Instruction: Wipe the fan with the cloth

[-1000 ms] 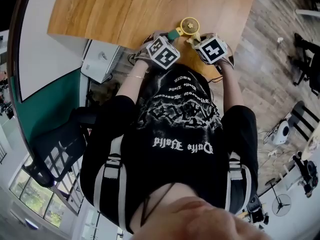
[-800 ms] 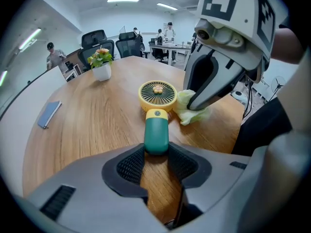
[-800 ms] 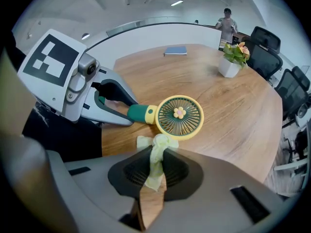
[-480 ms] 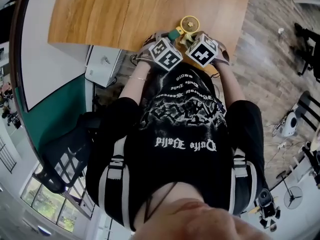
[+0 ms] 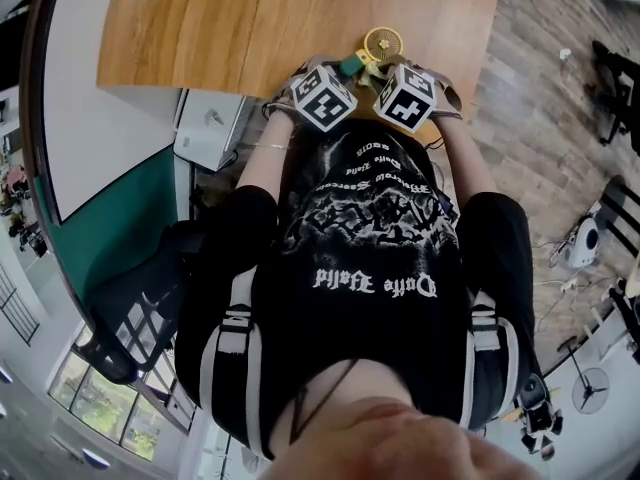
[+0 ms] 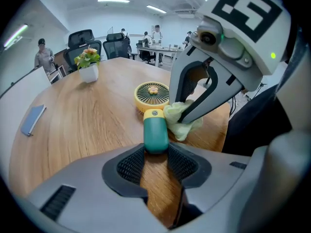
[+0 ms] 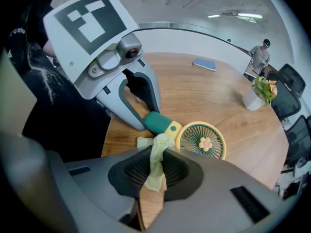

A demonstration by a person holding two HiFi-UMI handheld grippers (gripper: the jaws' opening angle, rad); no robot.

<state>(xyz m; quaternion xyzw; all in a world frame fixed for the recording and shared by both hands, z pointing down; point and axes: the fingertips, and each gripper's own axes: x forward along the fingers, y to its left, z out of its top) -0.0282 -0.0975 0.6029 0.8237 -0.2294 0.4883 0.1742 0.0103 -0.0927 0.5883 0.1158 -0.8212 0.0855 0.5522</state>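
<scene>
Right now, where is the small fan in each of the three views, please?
Head view: fan at top centre, near the wooden table's near edge.
Left gripper view: centre, green handle pointing at the camera.
Right gripper view: lower right of centre.
Shared landmark: that table under it.

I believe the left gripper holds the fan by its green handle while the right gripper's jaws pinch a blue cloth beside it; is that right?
Not quite: the cloth is pale yellow-green, not blue, as the right gripper view shows. The left gripper does hold the fan by its green handle.
</scene>
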